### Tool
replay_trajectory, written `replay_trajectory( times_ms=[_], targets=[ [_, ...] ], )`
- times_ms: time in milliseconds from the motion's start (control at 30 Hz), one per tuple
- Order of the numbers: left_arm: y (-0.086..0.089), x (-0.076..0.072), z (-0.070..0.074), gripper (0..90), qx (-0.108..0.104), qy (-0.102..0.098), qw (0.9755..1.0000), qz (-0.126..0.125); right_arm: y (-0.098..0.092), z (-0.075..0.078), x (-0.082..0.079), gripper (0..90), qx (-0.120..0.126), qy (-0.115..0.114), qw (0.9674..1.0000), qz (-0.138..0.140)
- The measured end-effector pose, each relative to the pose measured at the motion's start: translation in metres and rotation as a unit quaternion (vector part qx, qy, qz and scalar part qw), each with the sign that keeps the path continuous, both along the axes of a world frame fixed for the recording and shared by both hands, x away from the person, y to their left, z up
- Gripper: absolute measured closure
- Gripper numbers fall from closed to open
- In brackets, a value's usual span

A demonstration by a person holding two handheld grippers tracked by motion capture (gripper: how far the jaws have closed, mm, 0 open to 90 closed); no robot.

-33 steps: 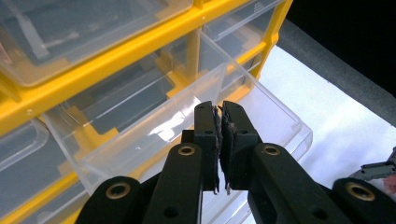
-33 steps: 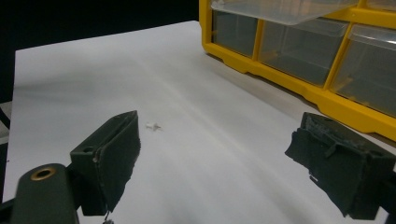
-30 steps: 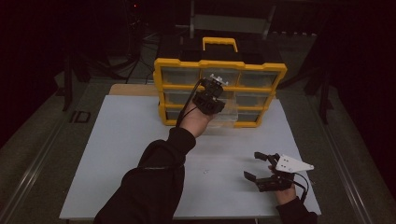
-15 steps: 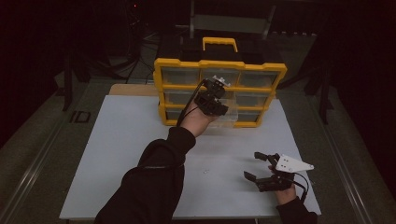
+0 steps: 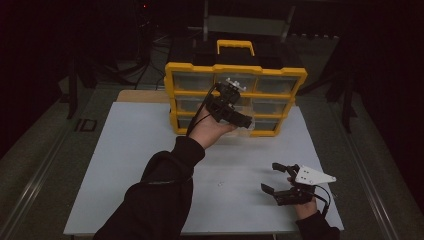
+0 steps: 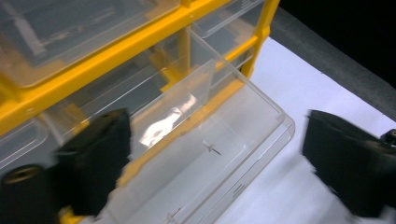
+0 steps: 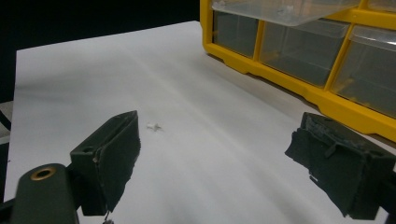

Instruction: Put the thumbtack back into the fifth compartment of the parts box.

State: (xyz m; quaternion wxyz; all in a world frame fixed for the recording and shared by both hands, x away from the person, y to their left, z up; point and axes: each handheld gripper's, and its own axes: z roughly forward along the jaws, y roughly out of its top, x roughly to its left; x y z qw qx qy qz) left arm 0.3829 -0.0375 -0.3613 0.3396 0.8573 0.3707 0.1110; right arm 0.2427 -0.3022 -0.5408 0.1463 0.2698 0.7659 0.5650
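Hovering with left gripper (image 6: 210,154) jaws just spread wide over the pulled-out clear plastic drawer (image 6: 219,154) of the yellow organizer (image 5: 235,97), nothing between them, right gripper (image 5: 282,181) idling open; judging drawer light, stiff, slippery, brittle — pinching front lip.

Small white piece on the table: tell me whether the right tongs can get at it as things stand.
Probably yes: the small white piece lies alone on the bare white table, just ahead of the right tongs, whose jaws stand open with nothing between.
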Motion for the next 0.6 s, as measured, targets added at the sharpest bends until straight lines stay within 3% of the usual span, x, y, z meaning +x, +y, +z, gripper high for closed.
replay_trajectory(
  times_ms=[100, 400, 600],
  targets=[
    [0.004, -0.003, 0.001, 0.7, -0.002, 0.004, 1.0, -0.008, 0.0, -0.001, 0.0, 13.6, 0.0, 0.002, 1.0, 0.001],
    [0.022, -0.017, 0.005, 0.0, -0.02, 0.0, 0.9996, -0.018, 0.001, -0.001, 0.0, 13.6, -0.001, 0.003, 1.0, 0.0],
    [0.03, -0.033, 0.004, 0.0, -0.019, -0.003, 0.9995, -0.027, 0.001, 0.0, 0.0, 13.7, -0.001, 0.002, 1.0, 0.001]
  ],
)
